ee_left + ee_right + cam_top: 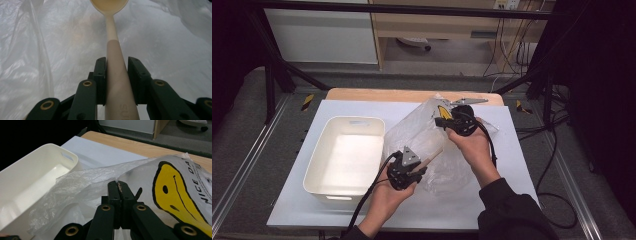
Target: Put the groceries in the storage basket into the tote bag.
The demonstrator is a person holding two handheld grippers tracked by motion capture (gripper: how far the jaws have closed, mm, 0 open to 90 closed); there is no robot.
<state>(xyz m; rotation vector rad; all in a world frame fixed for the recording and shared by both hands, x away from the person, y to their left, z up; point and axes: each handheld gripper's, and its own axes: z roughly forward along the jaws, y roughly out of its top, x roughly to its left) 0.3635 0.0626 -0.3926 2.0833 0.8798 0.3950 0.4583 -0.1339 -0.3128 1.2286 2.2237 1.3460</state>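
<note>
Left hand-held gripper (418,171) sits at about 6 o'clock on the counter (292,200) in the high view, and my left hand (387,192) is wrapped around it. Its jaws squeeze the handle of a pale wooden spoon (431,158). That spoon points toward 2 o'clock, into a crinkly clear plastic bag (417,132) lying in the middle of the counter. My right hand-held gripper (443,121) is at about 1 o'clock from the left one, held by my right hand (472,145), and it pinches the far top part of the bag. A white tub (319,175) stands at 9 o'clock, just beside the bag.

From the left gripper view, the spoon (116,72) runs straight up toward 12 o'clock between my two black jaws, which press on its handle from both sides. Its bowl is at the top edge, and the bag (45,50) is all around behind it.

From the right gripper view, my jaws are clamped tight together on a fold of the bag (82,182). A yellow smiley face (172,190) is printed on the bag at 3 o'clock. The white tub (47,152) is at 9 o'clock.
</note>
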